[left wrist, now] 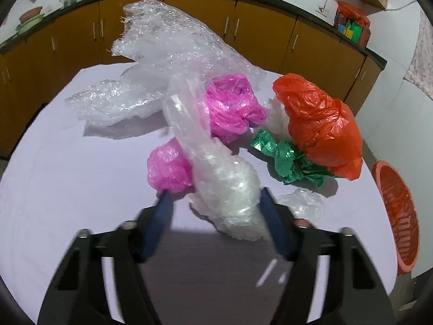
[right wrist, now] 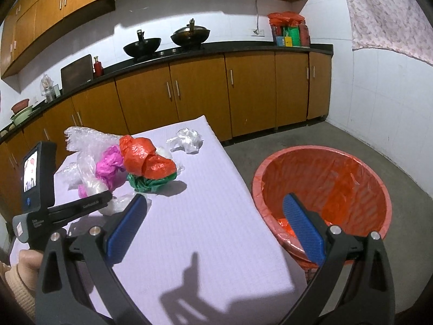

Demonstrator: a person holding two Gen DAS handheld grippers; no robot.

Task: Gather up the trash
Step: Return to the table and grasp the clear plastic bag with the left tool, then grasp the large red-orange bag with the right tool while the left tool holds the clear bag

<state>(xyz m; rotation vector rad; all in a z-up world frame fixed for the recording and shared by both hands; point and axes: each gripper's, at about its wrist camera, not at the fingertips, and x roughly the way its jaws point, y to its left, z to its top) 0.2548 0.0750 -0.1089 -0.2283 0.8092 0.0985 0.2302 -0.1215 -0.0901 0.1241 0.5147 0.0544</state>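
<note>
1. we are holding the left gripper (left wrist: 213, 197) with its fingers spread around a clear crumpled bag (left wrist: 224, 187); whether they are pinching it, we cannot tell.
2. the bag is lying on the lilac table (left wrist: 67, 189), a pink bag (left wrist: 169, 166) touching it at 9 o'clock.
3. we are keeping the right gripper (right wrist: 213, 208) wide, holding nothing, with the orange bin (right wrist: 322, 187) at 3 o'clock.
</note>
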